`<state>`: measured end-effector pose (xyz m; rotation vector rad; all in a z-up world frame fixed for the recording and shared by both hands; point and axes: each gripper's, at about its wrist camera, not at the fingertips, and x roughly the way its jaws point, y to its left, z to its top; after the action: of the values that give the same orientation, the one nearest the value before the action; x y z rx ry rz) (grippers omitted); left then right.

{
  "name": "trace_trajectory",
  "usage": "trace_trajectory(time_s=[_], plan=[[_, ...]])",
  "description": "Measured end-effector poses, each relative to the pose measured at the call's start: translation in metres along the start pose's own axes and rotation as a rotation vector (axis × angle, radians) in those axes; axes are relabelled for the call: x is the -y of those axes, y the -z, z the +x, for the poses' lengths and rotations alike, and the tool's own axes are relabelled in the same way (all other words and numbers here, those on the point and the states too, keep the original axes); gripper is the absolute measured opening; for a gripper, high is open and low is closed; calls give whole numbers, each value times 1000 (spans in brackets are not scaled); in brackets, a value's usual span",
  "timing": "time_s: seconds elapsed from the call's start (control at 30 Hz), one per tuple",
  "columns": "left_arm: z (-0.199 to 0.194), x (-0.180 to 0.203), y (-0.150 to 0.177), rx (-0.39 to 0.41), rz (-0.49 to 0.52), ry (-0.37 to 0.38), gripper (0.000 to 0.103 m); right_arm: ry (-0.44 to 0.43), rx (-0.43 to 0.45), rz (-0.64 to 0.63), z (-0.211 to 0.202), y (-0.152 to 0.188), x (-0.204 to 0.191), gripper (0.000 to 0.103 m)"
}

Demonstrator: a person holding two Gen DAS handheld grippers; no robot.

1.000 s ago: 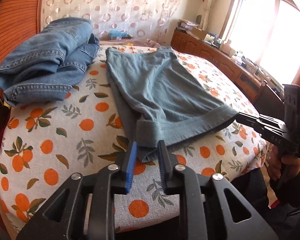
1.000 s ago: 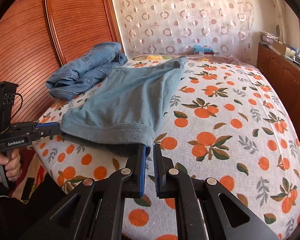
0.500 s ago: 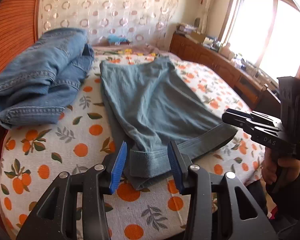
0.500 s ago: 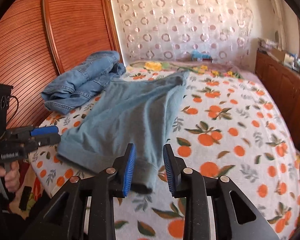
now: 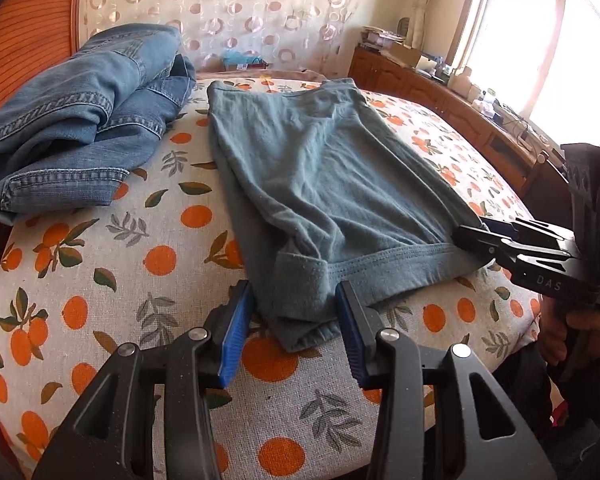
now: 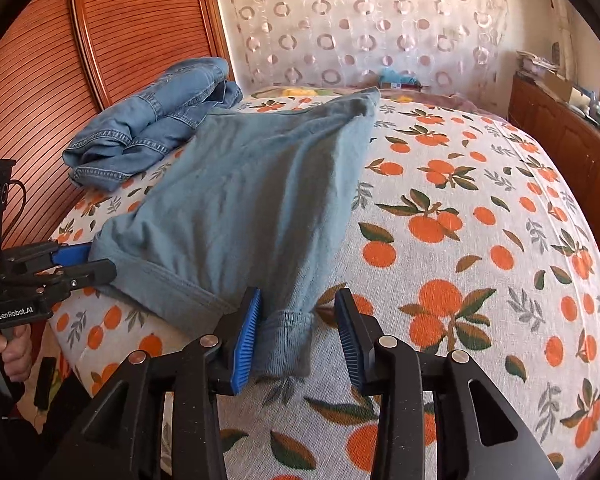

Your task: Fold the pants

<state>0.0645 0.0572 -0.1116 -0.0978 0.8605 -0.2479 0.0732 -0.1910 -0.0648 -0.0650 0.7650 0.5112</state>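
Grey-blue pants (image 5: 320,184) lie flat on the bed, folded lengthwise, hem end toward me; they also show in the right wrist view (image 6: 252,208). My left gripper (image 5: 294,320) is open, its jaws either side of the near left hem corner. My right gripper (image 6: 298,328) is open, its jaws either side of the right hem corner. Each gripper shows in the other's view: the right one (image 5: 472,236) at the hem's right end, the left one (image 6: 88,262) at its left end.
A heap of blue denim jeans (image 5: 80,120) lies at the bed's far left by the wooden headboard (image 6: 100,60). The orange-print sheet (image 6: 460,240) covers the bed. A wooden cabinet (image 5: 440,92) runs along the right under the window.
Both grippers were shut on the hem corners a second ago. They have opened and let the hem down onto the bed, staying astride the corners.
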Motion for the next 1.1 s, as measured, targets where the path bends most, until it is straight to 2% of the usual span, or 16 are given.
trace_trajectory(time_s=[0.1, 0.13, 0.4, 0.57, 0.73, 0.9, 1.1], plan=[[-2, -1, 4, 14, -2, 4, 42, -11, 8, 3, -2, 4, 1, 39], [-2, -1, 4, 17, -4, 7, 36, -18, 8, 7, -2, 4, 2, 38], [-6, -3, 8, 33, -14, 30, 17, -82, 27, 2, -8, 7, 2, 10], [-21, 4, 10, 56, -7, 58, 13, -94, 47, -6, -20, 9, 3, 8], [-31, 8, 23, 28, -8, 100, 13, -135, 37, 18, -38, 23, 8, 8], [-28, 8, 30, 6, -10, 101, 14, -119, 4, 18, -38, 42, 9, 8], [-26, 10, 29, -3, -6, 91, 15, -112, 0, 4, -39, 38, 7, 11]])
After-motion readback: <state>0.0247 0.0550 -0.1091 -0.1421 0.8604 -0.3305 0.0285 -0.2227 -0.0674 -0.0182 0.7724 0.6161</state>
